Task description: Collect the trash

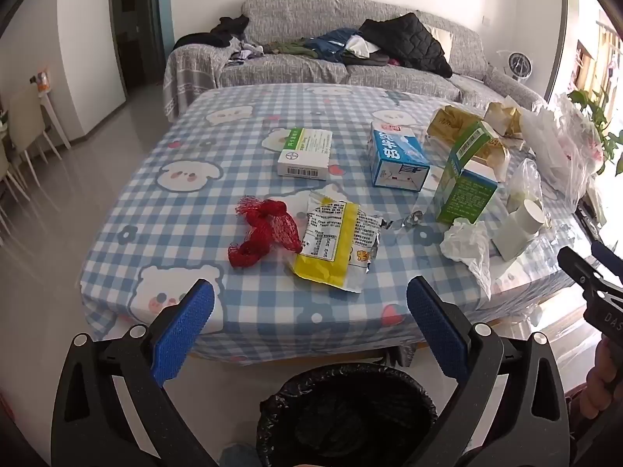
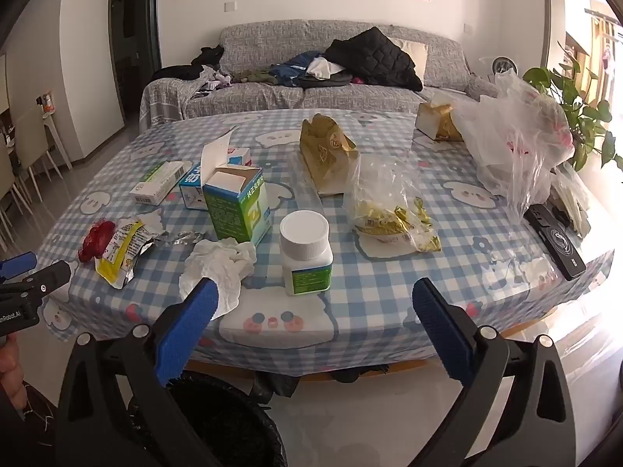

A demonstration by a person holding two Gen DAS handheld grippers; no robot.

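Observation:
Trash lies on a blue checked tablecloth (image 1: 187, 233): a red net (image 1: 264, 231), a yellow snack wrapper (image 1: 335, 245), a foil scrap (image 1: 405, 221), a crumpled tissue (image 1: 467, 243), a white pill bottle (image 2: 305, 251), a green carton (image 2: 237, 204), a blue carton (image 1: 397, 159) and a white-green box (image 1: 305, 151). A black-lined bin (image 1: 346, 414) stands on the floor below the table's near edge. My left gripper (image 1: 309, 311) is open and empty above the bin. My right gripper (image 2: 315, 313) is open and empty, in front of the pill bottle.
Gold paper bags (image 2: 327, 151), a clear bag of wrappers (image 2: 389, 206), a large plastic bag (image 2: 518, 144) and a black remote (image 2: 555, 239) sit on the table's right side. A grey sofa with clothes (image 1: 350, 54) stands behind. Chairs (image 1: 23, 132) stand at the left.

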